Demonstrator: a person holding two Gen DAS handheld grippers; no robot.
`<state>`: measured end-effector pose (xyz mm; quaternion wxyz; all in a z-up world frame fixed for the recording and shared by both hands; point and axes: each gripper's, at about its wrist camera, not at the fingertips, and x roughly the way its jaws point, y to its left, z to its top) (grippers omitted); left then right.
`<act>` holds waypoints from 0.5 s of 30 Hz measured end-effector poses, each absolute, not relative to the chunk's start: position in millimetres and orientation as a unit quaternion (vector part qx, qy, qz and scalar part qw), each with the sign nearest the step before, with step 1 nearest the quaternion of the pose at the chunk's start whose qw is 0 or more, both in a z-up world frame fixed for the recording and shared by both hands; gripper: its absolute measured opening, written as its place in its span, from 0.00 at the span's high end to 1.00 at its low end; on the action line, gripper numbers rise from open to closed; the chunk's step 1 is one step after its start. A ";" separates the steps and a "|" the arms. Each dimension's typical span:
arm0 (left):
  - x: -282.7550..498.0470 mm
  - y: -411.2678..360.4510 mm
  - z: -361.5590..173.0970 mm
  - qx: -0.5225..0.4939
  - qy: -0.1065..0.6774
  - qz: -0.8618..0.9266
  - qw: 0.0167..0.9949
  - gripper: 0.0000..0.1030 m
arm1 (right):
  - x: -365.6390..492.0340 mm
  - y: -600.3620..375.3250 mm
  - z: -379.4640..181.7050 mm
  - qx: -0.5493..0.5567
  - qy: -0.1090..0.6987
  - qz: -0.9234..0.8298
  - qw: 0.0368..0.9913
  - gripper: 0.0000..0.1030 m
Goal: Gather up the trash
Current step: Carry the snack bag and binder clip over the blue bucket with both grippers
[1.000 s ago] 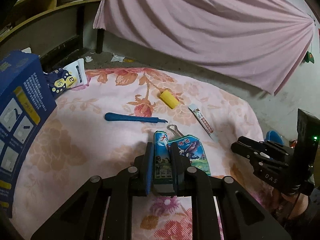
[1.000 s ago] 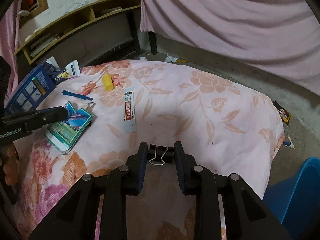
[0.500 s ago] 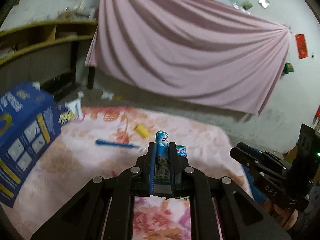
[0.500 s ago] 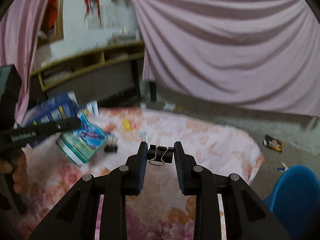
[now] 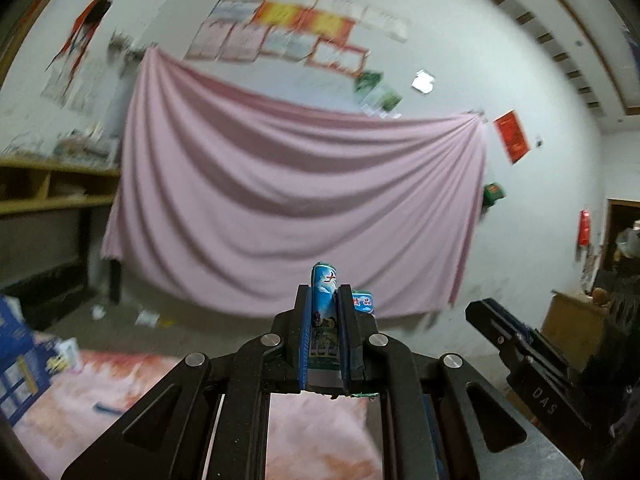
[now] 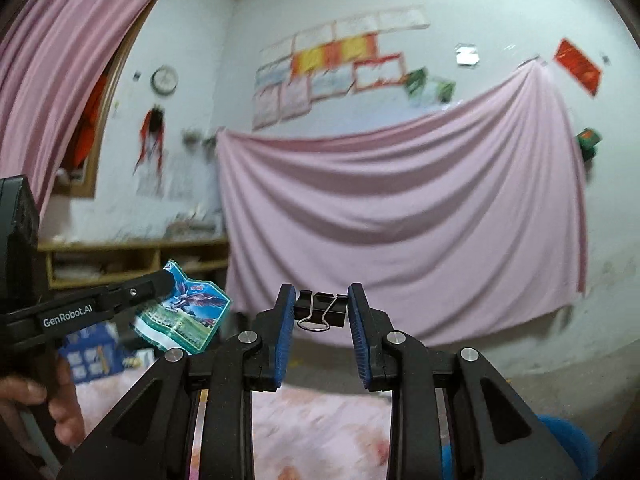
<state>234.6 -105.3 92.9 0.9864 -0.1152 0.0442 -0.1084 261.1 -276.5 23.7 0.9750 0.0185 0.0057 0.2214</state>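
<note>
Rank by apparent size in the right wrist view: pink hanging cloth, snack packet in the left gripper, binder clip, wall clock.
1. Pink hanging cloth, by far.
2. Snack packet.
3. Binder clip.
4. Wall clock.
The clip sits much nearer the camera than the clock, so only its apparent size is larger.

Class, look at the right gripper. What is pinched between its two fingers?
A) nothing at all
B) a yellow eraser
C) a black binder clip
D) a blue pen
C: the right gripper is closed on a black binder clip, with its wire loop hanging down between the blue pads.
</note>
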 end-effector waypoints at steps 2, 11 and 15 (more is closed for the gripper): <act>233.2 -121.6 103.6 -0.101 0.022 -0.123 0.987 0.91 | 256.6 -287.8 26.2 0.021 -0.010 0.203 0.979 0.76; 238.5 -205.5 115.8 -0.064 -0.018 -0.203 0.977 0.91 | 228.5 -345.4 30.9 0.001 -0.059 0.115 0.992 0.76; 244.5 -235.5 109.6 -0.062 -0.008 -0.226 0.972 0.91 | 227.2 -371.1 27.1 0.005 -0.054 0.084 0.995 0.76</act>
